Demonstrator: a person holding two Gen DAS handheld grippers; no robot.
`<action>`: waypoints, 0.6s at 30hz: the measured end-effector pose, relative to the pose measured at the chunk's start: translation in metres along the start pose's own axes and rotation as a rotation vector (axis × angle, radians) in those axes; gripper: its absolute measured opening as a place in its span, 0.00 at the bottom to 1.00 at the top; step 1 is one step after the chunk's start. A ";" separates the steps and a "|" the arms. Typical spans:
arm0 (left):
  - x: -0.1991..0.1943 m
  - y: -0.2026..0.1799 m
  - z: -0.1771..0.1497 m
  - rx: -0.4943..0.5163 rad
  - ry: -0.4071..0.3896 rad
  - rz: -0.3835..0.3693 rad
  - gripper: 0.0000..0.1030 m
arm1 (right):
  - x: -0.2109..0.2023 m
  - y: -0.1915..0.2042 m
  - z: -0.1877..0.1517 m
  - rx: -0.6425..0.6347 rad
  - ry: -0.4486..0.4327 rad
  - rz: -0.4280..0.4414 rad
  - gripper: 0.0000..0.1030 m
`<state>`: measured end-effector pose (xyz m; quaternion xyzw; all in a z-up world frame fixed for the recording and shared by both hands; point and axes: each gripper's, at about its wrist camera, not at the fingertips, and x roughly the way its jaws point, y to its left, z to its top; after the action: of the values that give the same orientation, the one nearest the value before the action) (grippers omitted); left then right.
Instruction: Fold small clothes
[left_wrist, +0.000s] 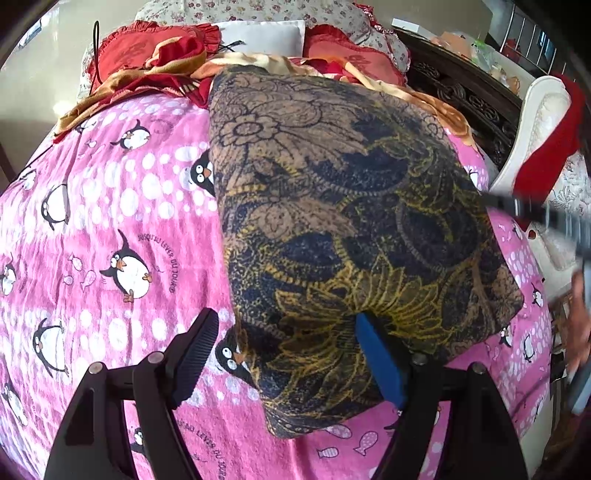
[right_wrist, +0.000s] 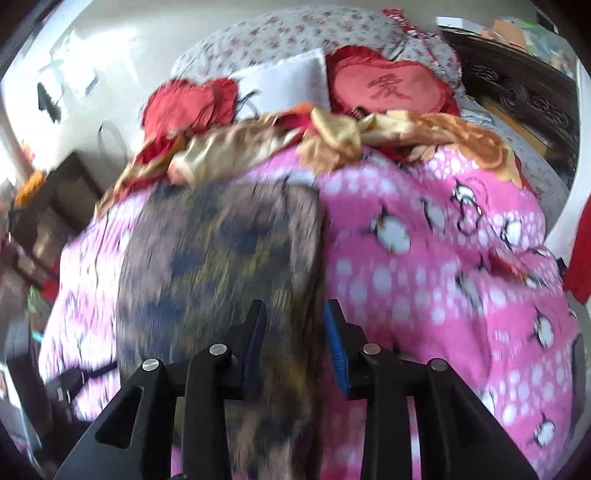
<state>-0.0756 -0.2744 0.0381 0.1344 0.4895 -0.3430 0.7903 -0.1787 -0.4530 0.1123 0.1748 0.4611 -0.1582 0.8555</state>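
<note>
A dark floral cloth (left_wrist: 351, 236) in brown, navy and yellow lies as a folded rectangle on the pink penguin blanket (left_wrist: 110, 221). My left gripper (left_wrist: 284, 354) is open over the cloth's near left corner; its right finger's blue pad (left_wrist: 380, 362) rests on the cloth and its left finger (left_wrist: 195, 350) is over the blanket. In the blurred right wrist view the cloth (right_wrist: 221, 266) runs between the fingers of my right gripper (right_wrist: 295, 332), which stand apart around the cloth's right edge.
Red heart pillows (right_wrist: 388, 90), a white pillow (left_wrist: 262, 35) and a crumpled orange-red blanket (right_wrist: 332, 136) lie at the bed's far end. A dark carved headboard (left_wrist: 465, 92) and a white chair with red cloth (left_wrist: 546, 122) stand to the right.
</note>
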 end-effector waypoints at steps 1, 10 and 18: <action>-0.001 -0.001 0.000 0.003 -0.003 0.005 0.78 | 0.000 0.003 -0.011 -0.015 0.015 -0.010 0.28; -0.007 0.000 -0.003 0.005 -0.002 0.025 0.78 | 0.036 -0.030 -0.051 0.098 0.083 0.015 0.28; -0.008 0.010 -0.001 -0.012 -0.014 0.051 0.78 | 0.005 -0.030 -0.046 0.148 0.021 0.016 0.33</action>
<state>-0.0725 -0.2634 0.0433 0.1398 0.4824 -0.3210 0.8029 -0.2228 -0.4591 0.0794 0.2430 0.4557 -0.1833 0.8365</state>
